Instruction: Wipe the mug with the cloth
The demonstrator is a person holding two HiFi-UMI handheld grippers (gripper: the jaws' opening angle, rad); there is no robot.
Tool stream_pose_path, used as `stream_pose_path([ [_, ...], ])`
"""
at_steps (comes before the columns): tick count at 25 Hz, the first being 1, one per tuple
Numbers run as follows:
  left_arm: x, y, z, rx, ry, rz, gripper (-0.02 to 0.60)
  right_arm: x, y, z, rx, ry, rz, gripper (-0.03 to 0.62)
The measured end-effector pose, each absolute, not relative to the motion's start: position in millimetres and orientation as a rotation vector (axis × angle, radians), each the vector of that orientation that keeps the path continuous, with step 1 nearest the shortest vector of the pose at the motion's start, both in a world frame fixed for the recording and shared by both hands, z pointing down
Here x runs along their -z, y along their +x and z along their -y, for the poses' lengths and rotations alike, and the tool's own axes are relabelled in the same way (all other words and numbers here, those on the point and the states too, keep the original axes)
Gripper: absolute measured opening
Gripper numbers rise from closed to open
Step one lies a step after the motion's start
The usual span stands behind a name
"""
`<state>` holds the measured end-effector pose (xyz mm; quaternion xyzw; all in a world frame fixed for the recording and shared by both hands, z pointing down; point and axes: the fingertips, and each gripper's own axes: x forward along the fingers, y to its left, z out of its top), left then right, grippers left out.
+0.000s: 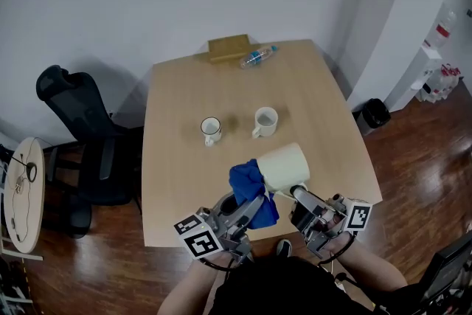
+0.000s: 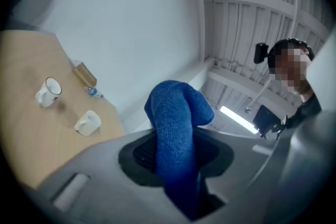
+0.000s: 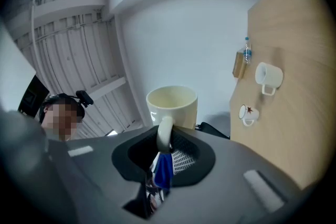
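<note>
Above the table's near edge my right gripper point(image 1: 299, 193) is shut on the handle of a cream mug point(image 1: 285, 167), which lies tilted on its side in the air. The right gripper view shows that mug point(image 3: 172, 105) with its handle point(image 3: 165, 132) pinched between the jaws. My left gripper point(image 1: 254, 204) is shut on a blue cloth point(image 1: 251, 188), whose bunched end touches the mug's left side. The left gripper view is filled by the cloth point(image 2: 176, 128) standing up between the jaws.
On the wooden table point(image 1: 184, 181) stand two small white mugs point(image 1: 211, 130) point(image 1: 265, 122). A plastic bottle point(image 1: 257, 56) and a brown box point(image 1: 228, 48) lie at the far edge. A black office chair point(image 1: 81, 136) stands left of the table.
</note>
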<state>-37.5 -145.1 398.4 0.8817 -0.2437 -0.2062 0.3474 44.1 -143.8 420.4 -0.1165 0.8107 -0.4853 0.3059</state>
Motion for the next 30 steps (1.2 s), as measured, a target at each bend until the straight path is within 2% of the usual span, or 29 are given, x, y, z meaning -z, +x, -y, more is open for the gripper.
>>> stream_pose_path([
  [3,-445,-45,149,0.33,2.25,0.807,0.127,-416,49,144,1.234,-0.354,-2.195,0.046],
  [7,-550,-97,158,-0.4,2.176,1.184,0.127,-468,61,157,1.129,-0.789,-2.561,0.048],
  [11,-629,-140,156,-1.09,2.207,1.192,0.129,-570,75,160,0.805,-1.242,-3.095,0.046],
  [13,-660,-150,156,-1.274,2.188,1.143,0.129,-615,81,156,0.731,-1.353,-3.246,0.044],
  [18,-712,-151,160,-1.229,2.093,1.091,0.133,-680,85,157,0.778,-1.51,-3.292,0.044],
  [22,-737,-150,158,-1.363,2.065,1.058,0.138,-695,81,166,0.692,-1.56,-3.311,0.044],
  [30,-753,-147,160,-1.345,2.066,1.084,0.158,-712,84,167,0.692,-1.566,-3.292,0.051],
])
